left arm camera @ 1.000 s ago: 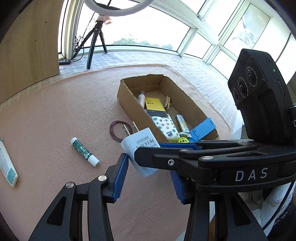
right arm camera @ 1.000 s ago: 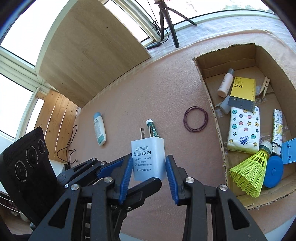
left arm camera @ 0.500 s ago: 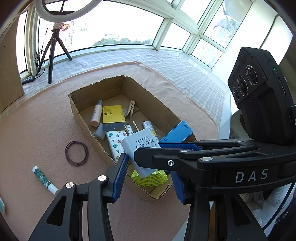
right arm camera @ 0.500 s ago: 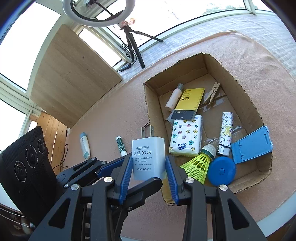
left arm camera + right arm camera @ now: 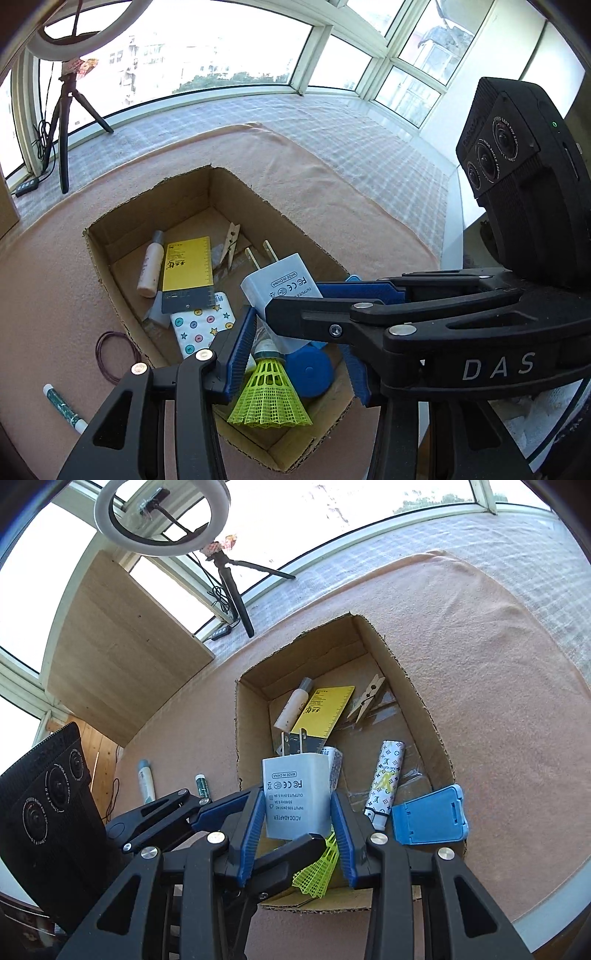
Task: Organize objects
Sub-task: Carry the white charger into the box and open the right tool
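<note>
A white AC adapter (image 5: 295, 797) with two prongs up hangs over the open cardboard box (image 5: 245, 738). My right gripper (image 5: 297, 799) is shut on its two sides. My left gripper (image 5: 299, 350) comes in from the left, and the adapter (image 5: 280, 284) sits between its blue pads (image 5: 240, 350). The near pad looks close to the adapter. The right gripper's fingers (image 5: 332, 325) hide the far pad, so I cannot see whether the left gripper presses on it. The box (image 5: 155, 195) lies right below both grippers.
In the box lie a yellow shuttlecock (image 5: 269, 398), a blue disc (image 5: 314, 369), a tissue pack (image 5: 199, 326), a yellow card (image 5: 188, 266), a small bottle (image 5: 149, 269), a clothespin (image 5: 229, 243), a patterned lighter (image 5: 386, 779) and a blue stand (image 5: 428, 819). On the pink cloth lie a hair band (image 5: 110, 354), a green stick (image 5: 62, 410) and a tube (image 5: 146, 781).
Both grippers have travelled together with the adapter from above the bare cloth to above the box. The hair band and green stick have slid off to the left.
</note>
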Tool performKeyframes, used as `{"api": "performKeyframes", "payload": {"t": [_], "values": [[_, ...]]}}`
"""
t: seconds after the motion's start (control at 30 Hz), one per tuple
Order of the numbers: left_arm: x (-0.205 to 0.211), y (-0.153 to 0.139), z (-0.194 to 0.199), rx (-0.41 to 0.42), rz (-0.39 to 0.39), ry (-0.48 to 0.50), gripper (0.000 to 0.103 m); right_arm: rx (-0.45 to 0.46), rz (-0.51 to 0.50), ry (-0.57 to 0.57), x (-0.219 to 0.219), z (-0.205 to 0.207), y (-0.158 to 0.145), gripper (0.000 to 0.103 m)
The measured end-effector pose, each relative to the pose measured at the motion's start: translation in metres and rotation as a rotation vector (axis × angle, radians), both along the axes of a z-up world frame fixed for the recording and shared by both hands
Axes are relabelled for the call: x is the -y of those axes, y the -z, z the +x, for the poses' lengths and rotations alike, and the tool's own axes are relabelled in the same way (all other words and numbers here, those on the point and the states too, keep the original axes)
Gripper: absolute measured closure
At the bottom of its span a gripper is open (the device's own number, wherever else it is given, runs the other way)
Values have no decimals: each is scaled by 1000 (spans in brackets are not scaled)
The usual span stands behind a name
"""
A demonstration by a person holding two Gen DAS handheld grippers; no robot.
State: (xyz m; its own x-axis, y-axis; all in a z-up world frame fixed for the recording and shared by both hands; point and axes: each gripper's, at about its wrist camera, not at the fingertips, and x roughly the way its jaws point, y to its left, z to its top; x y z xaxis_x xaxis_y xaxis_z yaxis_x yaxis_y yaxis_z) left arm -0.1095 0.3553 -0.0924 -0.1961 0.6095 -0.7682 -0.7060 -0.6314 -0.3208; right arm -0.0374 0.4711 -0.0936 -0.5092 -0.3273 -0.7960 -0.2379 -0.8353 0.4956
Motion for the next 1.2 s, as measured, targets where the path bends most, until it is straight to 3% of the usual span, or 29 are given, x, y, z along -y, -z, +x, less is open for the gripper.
{"api": "performKeyframes", "payload": {"t": [0.47, 0.5, 0.57, 0.63, 1.2], "values": [[-29, 10, -36, 0, -17, -28, 54, 5, 27, -33, -24, -35, 6, 67], [-30, 11, -38, 2, -20, -31, 54, 3, 40, -34, -24, -36, 6, 65], [-32, 15, -41, 14, -39, -44, 35, -10, 102, -10, -25, -37, 2, 49], [-32, 18, -41, 9, -51, -49, 31, -19, 137, 10, -27, -37, -1, 39], [-6, 15, -35, 16, -46, -97, 31, -18, 113, 25, -22, -31, -4, 39]]}}
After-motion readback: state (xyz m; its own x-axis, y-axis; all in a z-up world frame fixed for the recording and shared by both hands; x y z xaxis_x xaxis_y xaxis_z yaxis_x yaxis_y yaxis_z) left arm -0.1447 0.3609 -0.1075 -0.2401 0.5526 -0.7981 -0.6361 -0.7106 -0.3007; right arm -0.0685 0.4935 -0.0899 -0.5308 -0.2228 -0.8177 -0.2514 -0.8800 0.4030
